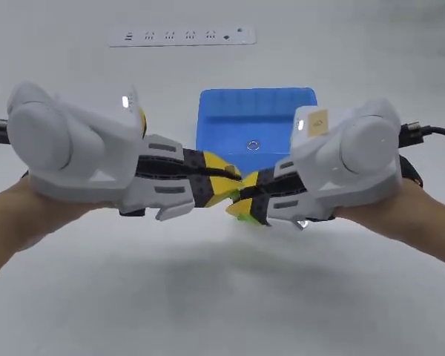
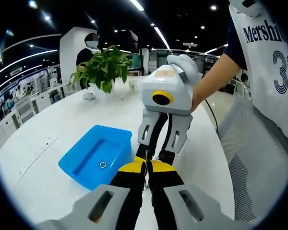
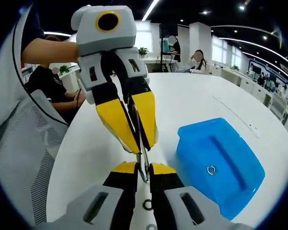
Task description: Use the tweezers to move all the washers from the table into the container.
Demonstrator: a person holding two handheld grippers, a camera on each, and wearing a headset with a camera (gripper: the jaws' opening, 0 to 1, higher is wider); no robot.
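1. White table [image 1: 208, 297] carries the work.
2. Blue container [image 1: 230, 111] stands on the table beyond the tongs.
3. Left tongs [image 2: 146, 168] and right tongs [image 3: 143, 171] meet tip to tip, each pair closed on the tweezers.
4. Tweezers [image 3: 142, 160] run between both pairs.
5. First washer [image 1: 253, 145] lies inside the container; second washer [image 3: 147, 204] lies on the table beneath the right tongs.
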